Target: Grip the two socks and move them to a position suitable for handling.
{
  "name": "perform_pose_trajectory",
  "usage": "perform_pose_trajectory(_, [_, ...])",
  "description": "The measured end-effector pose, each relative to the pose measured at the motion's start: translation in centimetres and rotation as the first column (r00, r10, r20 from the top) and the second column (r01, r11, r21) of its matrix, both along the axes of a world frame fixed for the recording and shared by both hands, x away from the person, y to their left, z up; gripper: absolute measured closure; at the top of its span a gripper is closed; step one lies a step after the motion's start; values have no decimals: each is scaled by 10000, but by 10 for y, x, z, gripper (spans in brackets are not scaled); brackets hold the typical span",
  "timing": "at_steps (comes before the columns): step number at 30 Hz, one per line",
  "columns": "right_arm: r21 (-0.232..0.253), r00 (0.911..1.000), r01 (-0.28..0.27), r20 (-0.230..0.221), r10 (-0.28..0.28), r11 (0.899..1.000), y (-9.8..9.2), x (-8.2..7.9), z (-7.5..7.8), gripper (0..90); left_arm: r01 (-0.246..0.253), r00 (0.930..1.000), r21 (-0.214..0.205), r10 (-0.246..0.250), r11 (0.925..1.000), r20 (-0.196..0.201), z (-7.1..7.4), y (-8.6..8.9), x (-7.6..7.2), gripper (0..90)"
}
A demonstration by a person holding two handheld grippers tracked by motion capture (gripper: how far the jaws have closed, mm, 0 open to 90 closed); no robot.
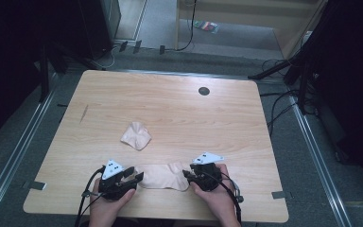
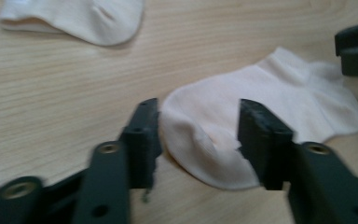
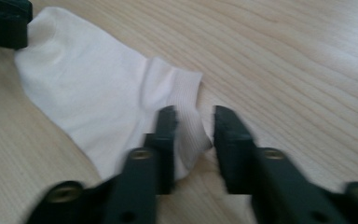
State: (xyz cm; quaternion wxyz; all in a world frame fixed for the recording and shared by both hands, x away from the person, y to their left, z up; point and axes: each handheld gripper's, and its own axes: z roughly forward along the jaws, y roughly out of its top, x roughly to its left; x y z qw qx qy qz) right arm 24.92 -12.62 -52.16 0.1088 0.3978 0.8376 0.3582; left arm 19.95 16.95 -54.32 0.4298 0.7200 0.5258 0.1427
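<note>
Two pale cream ankle socks lay on the light wooden desk (image 1: 170, 99): one flat sock (image 1: 163, 176) near the front edge between the two hands, and a second, crumpled sock (image 1: 136, 135) a little farther back, well apart from either claw.

Both claws stood partly open and held nothing. In the left gripper view the left claw (image 2: 199, 130) straddled the rounded toe end of the flat sock (image 2: 261, 112), pads clear of the cloth. In the right gripper view the right claw (image 3: 195, 128) had the ribbed cuff of that sock (image 3: 98, 88) lying between its pads, again not pressed.

Several things could have gone wrong from there, in my judgement. With so little fabric between the pads at either end, a closing claw might have pinched only the top layer, so the sock opened or sagged instead of lifting whole. A claw set too low could have scraped the wood and pushed the cloth ahead into a wrinkle. If one side closed before the other, the loose end might have been dragged out of reach. Any pull toward the front edge risked sliding the sock off the desk.
</note>
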Motion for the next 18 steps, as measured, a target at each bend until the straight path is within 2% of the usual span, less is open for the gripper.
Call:
perform_pose_trajectory(1, [0,10000,0,0,0,10000,0,0,0,576,-20,10000,-149,20,9999,11,1,2,1,456])
perform_pose_trajectory(2, [66,9999,153,57,-153,9999,0,0,1,530,-78,10000,-250,79,9997,40,2,3,2,412])
perform_pose_trajectory(3, [220,9990,398,193,-403,9990,-1,0,3,461,-96,9999,-377,98,9992,48,3,5,4,328])
perform_pose_trajectory(4, [283,9985,460,296,-469,9985,0,0,4,439,-76,9999,-446,80,9990,73,4,7,5,285])
perform_pose_trajectory(5, [283,9985,460,296,-469,9985,0,0,4,439,-80,9999,-476,86,9988,111,6,9,7,285])
perform_pose_trajectory(7, [492,9956,739,549,-765,9961,2,0,7,358,-114,9994,-587,133,9982,322,9,15,10,203])
perform_pose_trajectory(8, [492,9956,739,549,-765,9961,2,0,7,358,-113,9992,-648,138,9978,374,11,19,12,203])
perform_pose_trajectory(9, [597,9948,806,576,-840,9950,3,0,9,325,-108,9990,-699,139,9975,433,12,23,15,165])
perform_pose_trajectory(13, [1076,9920,995,668,-1070,9892,8,3,19,230,-169,9972,-916,234,9956,706,14,49,29,65])
perform_pose_trajectory(14, [1216,9919,1029,624,-1111,9872,9,5,22,214,-253,9964,-1147,343,9931,776,13,58,33,49])
perform_pose_trajectory(15, [1353,9918,1038,600,-1127,9853,12,7,26,198,-289,9957,-1198,392,9924,842,13,64,35,33])
perform_pose_trajectory(16, [1400,9919,1022,602,-1115,9849,14,9,29,187,-534,9934,-1132,643,9921,954,13,74,39,30])
perform_pose_trajectory(18, [1375,9903,1058,751,-1169,9848,23,14,36,183,-724,9895,-1117,854,9911,1168,12,84,42,30])
